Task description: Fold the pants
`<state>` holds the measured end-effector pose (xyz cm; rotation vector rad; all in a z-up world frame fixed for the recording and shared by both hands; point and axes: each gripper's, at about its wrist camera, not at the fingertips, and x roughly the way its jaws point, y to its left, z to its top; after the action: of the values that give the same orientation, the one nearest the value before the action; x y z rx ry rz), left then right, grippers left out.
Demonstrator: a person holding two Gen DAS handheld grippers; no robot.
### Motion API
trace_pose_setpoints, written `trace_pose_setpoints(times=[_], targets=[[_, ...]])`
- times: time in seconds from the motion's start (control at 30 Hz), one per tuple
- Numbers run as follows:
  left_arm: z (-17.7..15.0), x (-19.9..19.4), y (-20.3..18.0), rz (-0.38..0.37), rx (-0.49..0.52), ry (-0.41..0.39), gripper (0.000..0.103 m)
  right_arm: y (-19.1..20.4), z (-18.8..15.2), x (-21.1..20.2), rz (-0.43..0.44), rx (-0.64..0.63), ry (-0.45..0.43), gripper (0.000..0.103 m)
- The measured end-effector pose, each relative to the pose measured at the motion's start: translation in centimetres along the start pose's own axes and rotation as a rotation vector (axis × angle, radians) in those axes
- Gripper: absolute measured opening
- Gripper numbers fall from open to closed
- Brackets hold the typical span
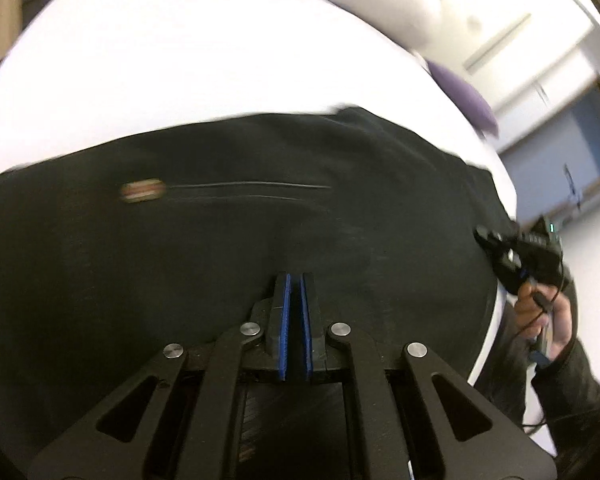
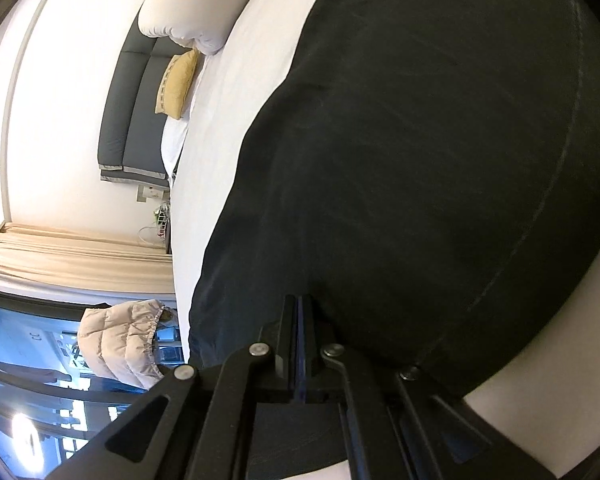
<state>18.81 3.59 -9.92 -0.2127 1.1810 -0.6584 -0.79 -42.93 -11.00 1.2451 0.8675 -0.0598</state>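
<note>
Pants (image 1: pixel 228 240): black, matte soft cloth, spread flat on the white bed sheet (image 1: pixel 180 60); faint seam lines, small striped label (image 1: pixel 142 191), blurred.
Left gripper (image 1: pixel 295 280): blue-padded fingers nearly together, narrow gap between them; tips over the cloth, pinch on fabric cannot be told.
Right gripper (image 2: pixel 299 304): jaws pressed together, cloth bunched at the tips.
Bedhead: puffy white pillow (image 2: pixel 196 4), yellow cushion (image 2: pixel 177 85), grey padded headboard (image 2: pixel 134 100).

Two close wrist views over the same black pants (image 1: pixel 260 232) (image 2: pixel 420 160)
</note>
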Motion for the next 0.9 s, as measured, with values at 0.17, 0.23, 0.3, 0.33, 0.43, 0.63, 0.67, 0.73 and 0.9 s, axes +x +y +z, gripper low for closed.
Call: trace_pose_setpoints(times=[0.17, 0.23, 0.3, 0.33, 0.43, 0.63, 0.67, 0.73, 0.9], targets=[[-1.6, -3.2, 3.9, -0.001, -0.049, -0.059, 0.005, 0.6, 0.5, 0.7, -0.018, -0.020, -0.008, 0.000], [-2.6, -4.2, 4.7, 0.028, -0.049, -0.074, 0.005, 0.6, 1.3, 0.8, -0.024, -0.030, -0.006, 0.000], [-4.2, -6.1, 5.9, 0.066, -0.069, -0.095, 0.005, 0.9, 1.3, 0.8, -0.028, -0.044, -0.006, 0.000], [-4.8, -7.0, 6.6, 0.066, -0.094, -0.113, 0.005, 1.3, 1.4, 0.7, -0.029, -0.046, -0.006, 0.000], [-5.6, -9.7, 6.3, 0.114, -0.109, -0.155, 0.005, 3.2, 1.0, 0.2, -0.085, -0.086, -0.006, 0.001], [-3.4, -8.8, 1.2, -0.007, -0.064, -0.189, 0.006, 10.1, -2.6, 3.3, 0.053, -0.244, 0.130, 0.003], [-2.8, -7.5, 0.4, -0.031, -0.066, -0.170, 0.006, 10.3, -3.1, 4.2, 0.065, -0.241, 0.157, 0.003], [-1.5, -4.5, -1.8, -0.034, -0.038, -0.116, 0.006, 10.1, -3.9, 6.2, 0.033, -0.238, 0.206, 0.003], [-0.7, 1.4, -3.4, 0.020, -0.005, 0.010, 0.002, 5.6, -0.6, 6.0, 0.008, -0.096, 0.155, 0.000]])
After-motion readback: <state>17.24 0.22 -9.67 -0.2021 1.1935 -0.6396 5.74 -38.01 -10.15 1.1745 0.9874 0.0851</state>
